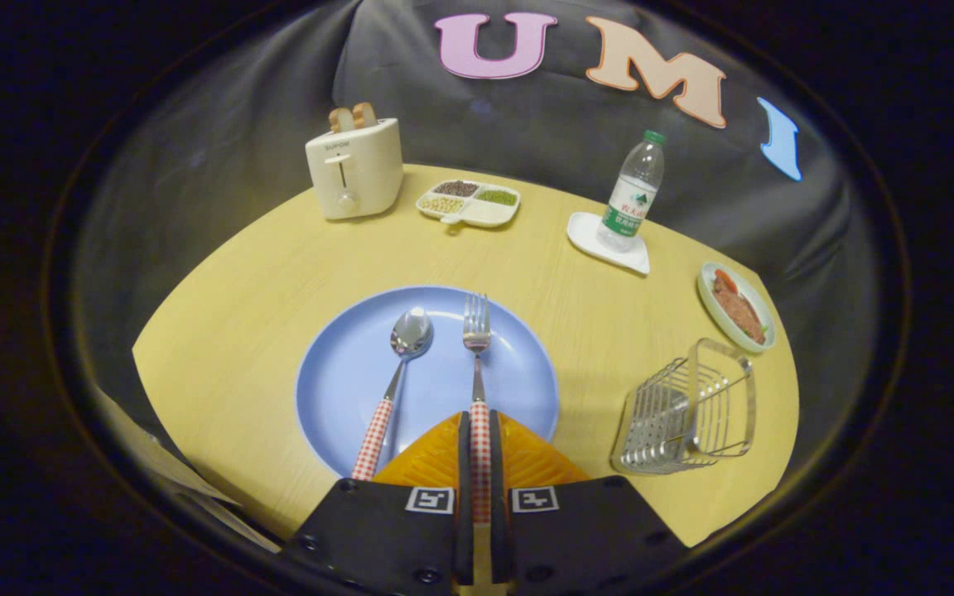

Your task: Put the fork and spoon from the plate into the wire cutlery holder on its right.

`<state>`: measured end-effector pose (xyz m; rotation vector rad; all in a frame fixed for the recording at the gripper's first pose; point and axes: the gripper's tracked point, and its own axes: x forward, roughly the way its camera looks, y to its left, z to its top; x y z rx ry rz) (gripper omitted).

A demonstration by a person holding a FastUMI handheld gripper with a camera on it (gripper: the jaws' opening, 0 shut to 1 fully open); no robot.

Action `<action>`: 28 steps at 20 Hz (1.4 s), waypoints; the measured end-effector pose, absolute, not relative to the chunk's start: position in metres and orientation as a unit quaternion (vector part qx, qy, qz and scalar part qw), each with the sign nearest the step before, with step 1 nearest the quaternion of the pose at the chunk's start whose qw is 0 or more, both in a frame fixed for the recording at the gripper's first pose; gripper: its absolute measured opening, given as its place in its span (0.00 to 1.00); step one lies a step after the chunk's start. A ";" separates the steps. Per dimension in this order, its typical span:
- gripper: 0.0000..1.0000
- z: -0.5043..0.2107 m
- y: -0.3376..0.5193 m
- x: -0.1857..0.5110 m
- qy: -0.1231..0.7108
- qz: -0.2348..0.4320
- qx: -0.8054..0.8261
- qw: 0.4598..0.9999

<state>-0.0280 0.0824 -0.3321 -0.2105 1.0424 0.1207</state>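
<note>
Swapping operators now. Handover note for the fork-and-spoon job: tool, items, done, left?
Tool: shut on the fork's checked handle, both fingers pressing it.
Fork: lying on the blue plate, tines pointing away.
Spoon: on the plate, left of the fork, untouched.
Wire holder: right of the plate, nothing in it.
Done: fork gripped.
Left: move fork into the holder, then the spoon.

The gripper view rides just behind the two fingers [479,463] and looks forward along them, tilted down from above the near edge of the round wooden table [262,273]; it sits close over the blue plate [344,372], which lies just ahead of the fingertips; the fisheye spread (straight edges bend) takes in the whole tabletop as far as the toaster [354,168] and the booth's cloth wall beyond.
</note>
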 end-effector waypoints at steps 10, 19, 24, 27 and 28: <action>0.11 -0.253 0.035 0.004 0.490 0.064 -0.103 0.863; 0.11 -0.218 -0.035 -0.012 0.554 0.059 -0.140 0.819; 0.11 -0.217 -0.063 -0.037 0.606 0.041 -0.127 0.784; 0.11 -0.221 -0.069 -0.056 0.637 0.039 -0.109 0.762; 0.11 -0.223 -0.070 -0.061 0.647 0.042 -0.104 0.754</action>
